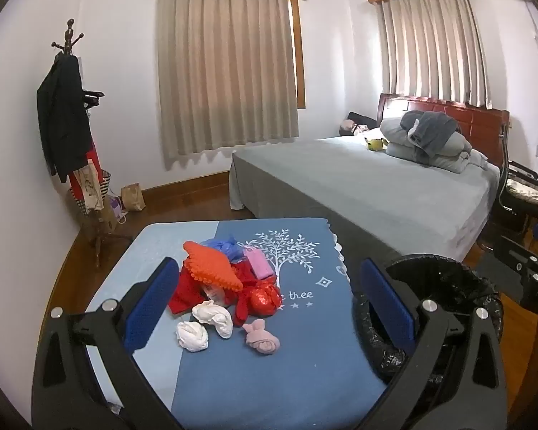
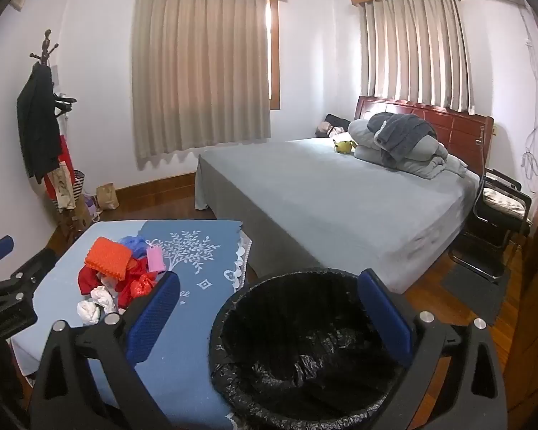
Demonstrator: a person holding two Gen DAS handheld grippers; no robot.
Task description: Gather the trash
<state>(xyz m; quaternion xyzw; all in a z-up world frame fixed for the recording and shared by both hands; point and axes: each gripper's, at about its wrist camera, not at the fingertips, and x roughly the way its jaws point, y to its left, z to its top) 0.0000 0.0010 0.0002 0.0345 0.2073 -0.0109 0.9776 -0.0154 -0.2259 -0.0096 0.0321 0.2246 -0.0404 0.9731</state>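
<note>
A pile of trash lies on a blue cloth-covered table: an orange pad, red wrappers, a pink packet, two white crumpled wads and a pink wad. My left gripper is open and empty, held above the near side of the pile. A bin with a black liner stands right of the table. My right gripper is open and empty above the bin's mouth. The pile also shows in the right wrist view.
A bed with grey sheet stands behind the table and bin. A coat rack with bags stands at the left wall. A black chair stands at the right of the bed. The floor is wood.
</note>
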